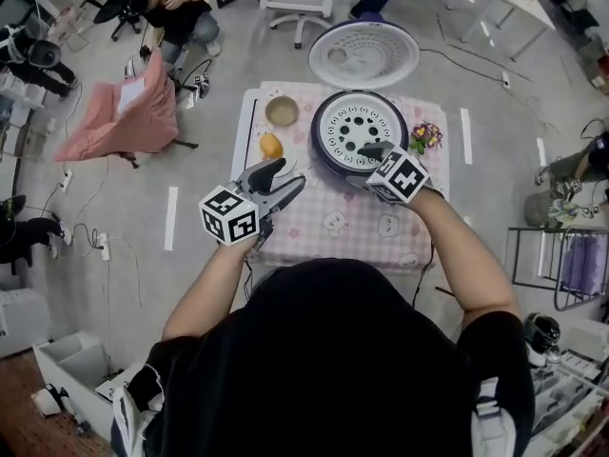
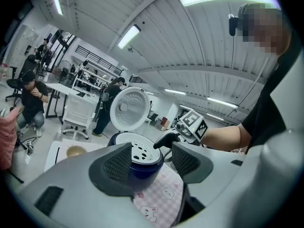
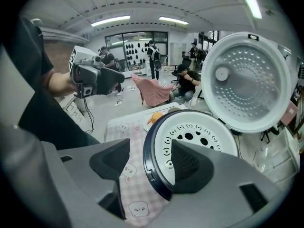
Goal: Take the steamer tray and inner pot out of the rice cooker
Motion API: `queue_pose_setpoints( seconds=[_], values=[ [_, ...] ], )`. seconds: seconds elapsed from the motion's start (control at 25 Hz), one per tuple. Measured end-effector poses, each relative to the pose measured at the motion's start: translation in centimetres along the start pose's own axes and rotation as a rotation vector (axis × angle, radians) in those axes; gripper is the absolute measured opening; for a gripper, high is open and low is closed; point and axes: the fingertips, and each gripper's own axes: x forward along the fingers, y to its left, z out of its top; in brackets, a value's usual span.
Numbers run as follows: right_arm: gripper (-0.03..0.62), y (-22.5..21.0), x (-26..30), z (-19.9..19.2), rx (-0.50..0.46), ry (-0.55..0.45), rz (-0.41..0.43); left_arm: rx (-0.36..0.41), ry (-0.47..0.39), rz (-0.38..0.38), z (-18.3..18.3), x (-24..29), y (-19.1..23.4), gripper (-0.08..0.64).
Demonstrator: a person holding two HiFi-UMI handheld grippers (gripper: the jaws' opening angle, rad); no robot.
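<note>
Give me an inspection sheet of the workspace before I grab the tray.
Surface: table with pink checked cloth.
Job's things: rice cooker, lid open; steamer tray seated inside; inner pot not visible.
Clutter: bowl, orange, flowers.
Grippers: left gripper open, empty, clear of the cooker; right gripper open at the cooker's rim.
Cables: cables on the floor.
Surroundings: seated person, chair under pink cloth.

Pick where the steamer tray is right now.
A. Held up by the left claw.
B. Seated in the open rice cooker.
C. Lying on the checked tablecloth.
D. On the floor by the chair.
B: the white perforated steamer tray sits inside the rice cooker, while the left claw and right claw are both open and empty.
</note>
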Motion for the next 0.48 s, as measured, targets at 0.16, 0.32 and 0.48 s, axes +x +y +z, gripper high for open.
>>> queue_pose_setpoints(
  seconds=[0.16, 0.32, 0.48],
  values=[
    [0.285, 0.3, 2.0, -0.5, -0.048, 0.077, 0.059, -0.019, -0.006, 0.025, -0.6, -0.1, -0.2, 0.272],
    [0.284, 0.4, 3.6, -1.2, -0.084, 0.139, 0.107, -0.034, -0.021, 0.048, -0.9, -0.3, -0.1, 0.272],
    [0.282, -1.7, 4.8, -3.4, -0.138, 0.282, 0.073, -0.048, -0.027, 0.067, -1.3, -0.1, 0.0, 0.271]
  ],
)
